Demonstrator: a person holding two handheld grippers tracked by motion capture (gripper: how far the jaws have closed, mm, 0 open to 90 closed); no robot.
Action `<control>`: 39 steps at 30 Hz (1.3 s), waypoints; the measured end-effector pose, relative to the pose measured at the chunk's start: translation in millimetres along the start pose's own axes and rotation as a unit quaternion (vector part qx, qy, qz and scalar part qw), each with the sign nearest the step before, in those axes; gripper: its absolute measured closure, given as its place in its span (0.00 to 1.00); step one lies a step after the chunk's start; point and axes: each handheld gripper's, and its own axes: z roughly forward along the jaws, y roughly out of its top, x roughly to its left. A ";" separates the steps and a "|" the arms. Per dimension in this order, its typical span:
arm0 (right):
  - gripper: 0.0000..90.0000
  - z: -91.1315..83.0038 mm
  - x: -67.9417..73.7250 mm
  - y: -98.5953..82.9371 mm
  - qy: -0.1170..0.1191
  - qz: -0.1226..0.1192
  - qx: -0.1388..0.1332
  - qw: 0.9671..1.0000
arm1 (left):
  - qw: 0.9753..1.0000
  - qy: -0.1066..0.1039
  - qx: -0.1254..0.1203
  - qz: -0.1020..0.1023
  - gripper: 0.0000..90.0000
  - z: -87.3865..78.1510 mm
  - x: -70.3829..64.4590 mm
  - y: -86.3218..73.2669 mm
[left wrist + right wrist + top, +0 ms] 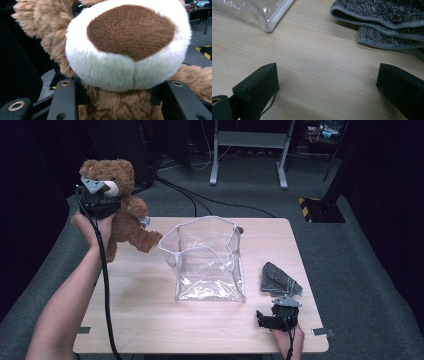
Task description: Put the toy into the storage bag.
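Note:
A brown teddy bear (pixel 127 217) hangs in the air over the table's far left corner. My left gripper (pixel 107 201) is shut on the teddy bear just under its head. In the left gripper view its white muzzle and brown nose (pixel 130 37) sit right above my left gripper (pixel 120 100), whose jaws press into the fur on both sides. A clear plastic bag (pixel 207 260) stands open-topped in the middle of the table. My right gripper (pixel 265 319) rests low at the front right, open, with bare wood between its jaws (pixel 328 82). A folded grey cloth (pixel 280 279) lies just beyond it.
The wooden table (pixel 150 310) has bare surface at the front left and front centre. A corner of the clear bag (pixel 268 25) and the grey cloth (pixel 387 22) lie ahead of the right jaws. Beyond the table are grey desk legs (pixel 215 165), floor cables and a yellow-black striped block (pixel 312 202).

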 end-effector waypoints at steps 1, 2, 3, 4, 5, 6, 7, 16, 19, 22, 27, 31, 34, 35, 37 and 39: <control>0.04 0.1 0.0 0.0 0.000 0.000 0.000 1.000 | 1.000 0.001 0.000 -0.001 0.56 -1.1 0.2 2.7; 0.04 0.0 0.1 0.0 0.000 0.000 0.000 1.000 | 1.000 0.000 -0.001 -0.004 0.56 -2.2 0.5 5.4; 0.04 -0.2 1.1 -0.1 0.000 0.005 0.001 1.000 | 1.000 0.000 -0.004 -0.003 0.56 -3.3 0.8 8.4; 0.04 0.1 0.1 0.0 0.000 0.000 0.000 1.000 | 1.000 0.001 -0.008 -0.003 0.56 -5.1 0.7 11.5; 0.04 0.0 0.1 0.0 0.000 0.000 0.000 1.000 | 1.000 0.001 -0.014 -0.004 0.56 -6.7 0.2 14.4; 0.04 0.1 -0.2 0.1 0.000 -0.002 -0.001 1.000 | 1.000 0.000 -0.015 -0.002 0.56 -8.7 -0.4 17.8; 0.04 0.1 -0.2 0.1 0.000 -0.002 -0.001 1.000 | 1.000 -0.001 -0.020 -0.002 0.56 -10.1 -1.7 20.9; 0.04 0.1 -0.1 0.3 0.000 -0.001 0.000 1.000 | 0.998 -0.037 -0.046 -0.001 0.56 -25.3 -24.3 44.7; 0.04 0.3 -0.5 0.1 0.000 -0.003 -0.001 1.000 | 0.997 -0.053 -0.055 0.002 0.56 -29.0 -36.1 52.5; 0.04 0.0 0.2 0.3 0.000 0.003 0.001 1.000 | 0.996 -0.071 -0.060 0.004 0.56 -31.1 -49.7 58.8; 0.04 0.1 0.1 0.3 -0.001 0.003 0.001 1.000 | 0.993 -0.094 -0.067 0.004 0.55 -30.2 -74.3 65.3; 0.04 0.1 0.0 0.3 -0.001 0.002 0.001 1.000 | 0.991 -0.111 -0.070 0.005 0.55 -27.7 -94.7 67.8; 0.04 0.0 0.0 0.3 -0.001 0.003 0.001 1.000 | 0.990 -0.125 -0.070 0.006 0.55 -25.2 -108.9 69.6; 0.04 0.0 0.1 0.2 -0.002 0.003 0.001 1.000 | 0.989 -0.129 -0.069 0.008 0.55 -24.6 -113.2 70.4; 0.04 0.0 0.1 0.2 -0.002 0.003 0.001 1.000 | 0.988 -0.137 -0.069 0.012 0.55 -23.7 -121.4 72.1; 0.04 0.0 0.0 0.2 -0.002 0.003 0.001 1.000 | 0.987 -0.142 -0.071 0.016 0.55 -22.5 -129.9 73.6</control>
